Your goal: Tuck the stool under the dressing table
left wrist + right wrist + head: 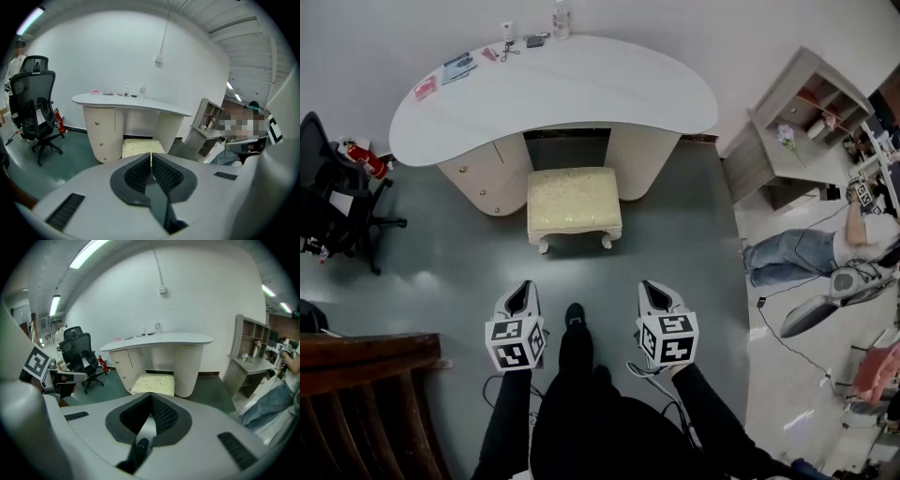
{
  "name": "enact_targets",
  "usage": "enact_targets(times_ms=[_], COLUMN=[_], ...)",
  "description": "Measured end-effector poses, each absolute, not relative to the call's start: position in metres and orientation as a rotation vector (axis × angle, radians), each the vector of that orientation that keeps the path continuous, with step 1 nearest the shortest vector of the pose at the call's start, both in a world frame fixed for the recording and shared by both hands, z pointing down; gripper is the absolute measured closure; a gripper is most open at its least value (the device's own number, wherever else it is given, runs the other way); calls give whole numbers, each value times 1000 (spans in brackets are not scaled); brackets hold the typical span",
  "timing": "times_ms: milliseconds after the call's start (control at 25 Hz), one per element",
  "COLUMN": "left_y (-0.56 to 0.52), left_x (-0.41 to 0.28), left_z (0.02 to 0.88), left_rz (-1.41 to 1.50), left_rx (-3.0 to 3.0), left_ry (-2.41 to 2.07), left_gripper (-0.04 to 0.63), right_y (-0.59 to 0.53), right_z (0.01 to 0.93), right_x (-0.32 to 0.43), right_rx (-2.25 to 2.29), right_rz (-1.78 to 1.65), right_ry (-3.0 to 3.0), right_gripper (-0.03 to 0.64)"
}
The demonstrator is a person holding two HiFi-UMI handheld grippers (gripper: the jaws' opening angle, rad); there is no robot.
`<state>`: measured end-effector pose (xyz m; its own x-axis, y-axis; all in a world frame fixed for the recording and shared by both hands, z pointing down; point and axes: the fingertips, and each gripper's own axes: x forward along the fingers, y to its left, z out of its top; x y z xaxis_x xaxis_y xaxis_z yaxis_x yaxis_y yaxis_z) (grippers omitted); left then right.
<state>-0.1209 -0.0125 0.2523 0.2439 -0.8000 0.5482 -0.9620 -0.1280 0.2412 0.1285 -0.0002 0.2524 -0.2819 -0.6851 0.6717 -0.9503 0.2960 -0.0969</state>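
A cream cushioned stool (574, 202) on short white legs stands on the grey-green floor, just in front of the knee gap of the white curved dressing table (581, 94). Most of the seat sits outside the tabletop's edge. The stool (142, 147) shows beyond the left jaws, and the stool (153, 383) also beyond the right ones. My left gripper (522, 295) and right gripper (654, 294) hover side by side well short of the stool, both shut and holding nothing.
A black office chair (333, 192) and a red fire extinguisher (367, 160) stand left of the table. A shelf unit (802, 127) is at the right, with a person (825, 248) beside it. A dark wooden chair (366, 398) is near my left.
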Motion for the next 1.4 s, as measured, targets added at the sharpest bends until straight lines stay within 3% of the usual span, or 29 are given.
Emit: enact_targets(times_ms=[560, 1400], left_y=[-110, -166], left_x=[-164, -165], left_z=[336, 589], left_rz=[422, 324], left_rx=[1884, 1866], left_ry=[-1548, -1673], left_gripper=[588, 588], right_y=[-93, -152], right_z=[347, 597], right_x=[115, 156], right_rx=[1413, 1469], right_rz=[733, 610], right_ry=[-1887, -1940], right_gripper=[612, 614])
